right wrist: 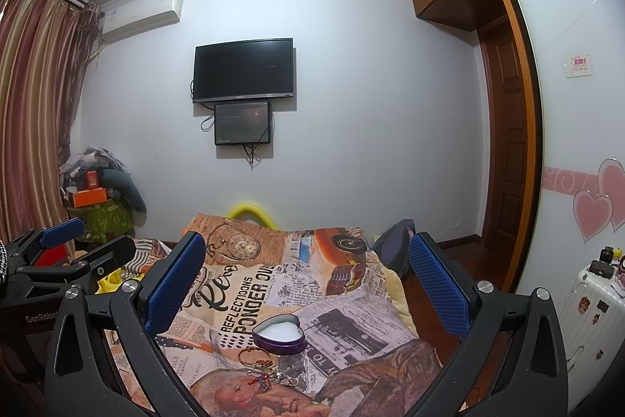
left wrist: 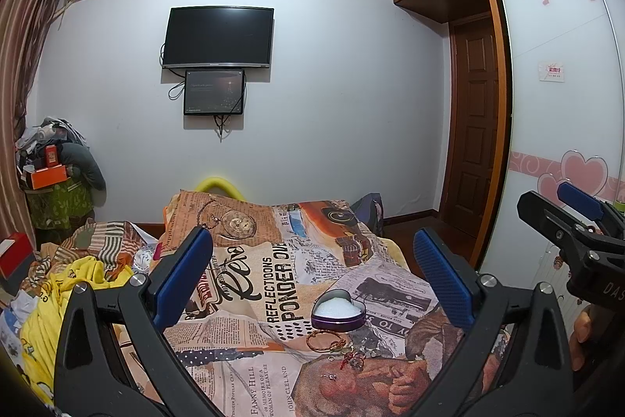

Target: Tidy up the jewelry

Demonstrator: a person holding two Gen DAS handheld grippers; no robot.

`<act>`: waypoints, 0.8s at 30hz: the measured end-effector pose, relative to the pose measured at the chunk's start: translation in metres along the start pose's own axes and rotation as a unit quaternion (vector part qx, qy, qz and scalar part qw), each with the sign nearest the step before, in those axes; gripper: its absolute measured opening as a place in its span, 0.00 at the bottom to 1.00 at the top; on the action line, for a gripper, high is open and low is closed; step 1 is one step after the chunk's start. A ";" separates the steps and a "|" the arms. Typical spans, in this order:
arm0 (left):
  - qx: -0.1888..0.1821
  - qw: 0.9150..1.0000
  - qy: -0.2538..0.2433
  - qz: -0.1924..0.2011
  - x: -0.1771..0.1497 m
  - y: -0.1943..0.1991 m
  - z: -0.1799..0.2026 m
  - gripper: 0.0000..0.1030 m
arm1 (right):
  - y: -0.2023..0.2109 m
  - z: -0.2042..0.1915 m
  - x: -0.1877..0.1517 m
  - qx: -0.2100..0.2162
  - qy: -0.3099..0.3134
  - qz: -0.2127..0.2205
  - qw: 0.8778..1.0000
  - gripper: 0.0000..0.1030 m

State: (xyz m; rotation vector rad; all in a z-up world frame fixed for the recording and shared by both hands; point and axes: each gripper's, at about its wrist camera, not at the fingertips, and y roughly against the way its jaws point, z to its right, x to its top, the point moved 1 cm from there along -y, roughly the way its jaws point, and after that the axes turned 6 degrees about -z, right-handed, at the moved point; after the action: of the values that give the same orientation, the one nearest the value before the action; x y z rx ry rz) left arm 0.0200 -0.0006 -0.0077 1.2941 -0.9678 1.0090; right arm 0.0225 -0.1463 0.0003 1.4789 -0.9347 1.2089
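A purple heart-shaped tin (left wrist: 339,311) with white lining sits open on the printed bedspread (left wrist: 250,299); it also shows in the right wrist view (right wrist: 278,334). Just in front of it lies a pile of jewelry: a gold-red bracelet (left wrist: 324,340), rings and a red string piece (left wrist: 351,358), with a small ring (left wrist: 331,376) apart. The same pile shows in the right wrist view (right wrist: 269,370). My left gripper (left wrist: 312,280) is open and empty, held above the bed behind the tin. My right gripper (right wrist: 308,280) is open and empty too, to the right of the left one.
Yellow clothes (left wrist: 58,299) lie on the bed's left side. A white suitcase (right wrist: 586,303) stands at the right by the wardrobe. A cluttered stand with an orange box (left wrist: 47,176) is in the far left corner. A TV (left wrist: 218,38) hangs on the far wall.
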 end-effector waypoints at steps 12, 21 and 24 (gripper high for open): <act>-0.002 1.000 -0.003 -0.003 -0.001 0.000 0.001 1.00 | -0.001 -0.001 -0.001 0.000 -0.001 -0.002 1.000 1.00; -0.002 1.000 0.000 -0.025 -0.006 -0.019 -0.002 1.00 | -0.012 0.001 -0.006 -0.006 0.000 -0.018 1.000 1.00; 0.001 0.999 0.000 -0.043 -0.009 -0.036 -0.004 1.00 | -0.021 0.004 -0.011 -0.012 0.002 -0.033 0.999 1.00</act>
State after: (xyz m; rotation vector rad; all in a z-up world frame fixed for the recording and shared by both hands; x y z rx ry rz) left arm 0.0517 0.0027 -0.0271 1.3265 -0.9031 0.9432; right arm 0.0415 -0.1451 -0.0149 1.4762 -0.8892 1.1485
